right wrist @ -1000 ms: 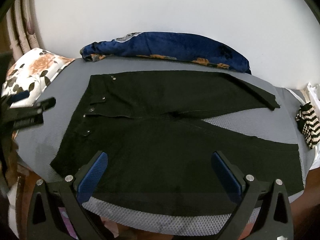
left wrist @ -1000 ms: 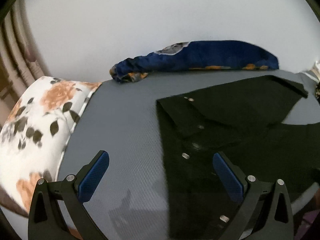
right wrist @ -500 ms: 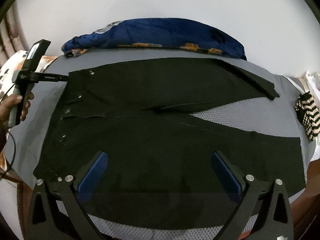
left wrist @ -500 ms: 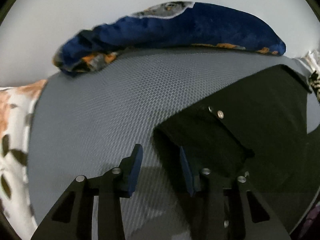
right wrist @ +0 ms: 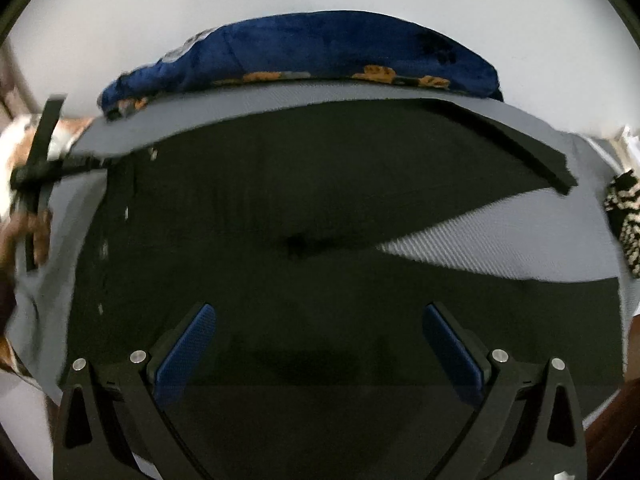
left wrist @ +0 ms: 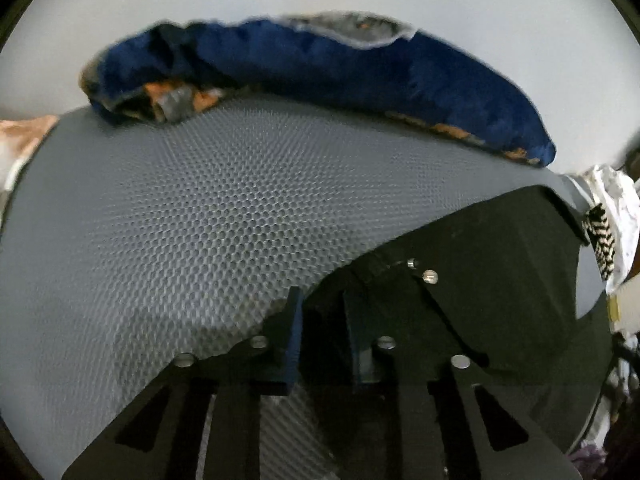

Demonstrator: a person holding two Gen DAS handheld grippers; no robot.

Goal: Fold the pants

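Grey honeycomb-textured matting (left wrist: pixel 224 216) covers the bed-like surface ahead of both my tools, with a plain pale wall behind and a rumpled navy velvet blanket (left wrist: pixel 320 64) with orange flowers along the far edge. Black pants (right wrist: pixel 320 216) lie flat under and ahead of my right gripper (right wrist: pixel 320 344), legs splayed in a V toward the right, metal snaps dotting the waist at the left. My left gripper (left wrist: pixel 322 320) sits at the far waistband corner, its jaws narrow and closing with the dark cloth edge between the blue pads; whether they already pinch it I cannot tell. My right gripper hangs wide above the near leg, holding nothing. I judge this the opening grab before folding one leg onto the other. Next, the left pinch should seat firmly on the thick waistband, and the right should drop to a leg edge. This fabric looks matte, heavy and limp, so it should drape without springing back.
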